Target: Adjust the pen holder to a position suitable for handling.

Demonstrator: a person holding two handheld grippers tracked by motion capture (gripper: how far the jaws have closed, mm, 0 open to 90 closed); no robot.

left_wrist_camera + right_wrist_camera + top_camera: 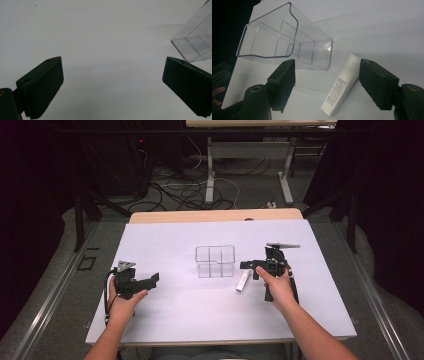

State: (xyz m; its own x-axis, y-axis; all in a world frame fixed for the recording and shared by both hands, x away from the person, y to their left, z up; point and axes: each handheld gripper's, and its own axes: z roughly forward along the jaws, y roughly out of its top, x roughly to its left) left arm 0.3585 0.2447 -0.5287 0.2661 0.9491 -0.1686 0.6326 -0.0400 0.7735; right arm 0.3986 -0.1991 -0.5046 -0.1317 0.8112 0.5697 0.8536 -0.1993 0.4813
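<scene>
Partly cut off by the frame edge in the left gripper view, the clear organizer (193, 42) shows just one corner beyond the left gripper (112, 85), whose jaws stand wide apart over bare table (105, 30). Between the spread jaws of the right gripper (327, 82), touching neither pad, the white tube (342, 85) lies flat on the table, its print too small to read. Its long axis runs away from that gripper, cap end toward the organizer just beside it.

High view overhead; claw views close, sharing clear organizer (215, 261).
</scene>
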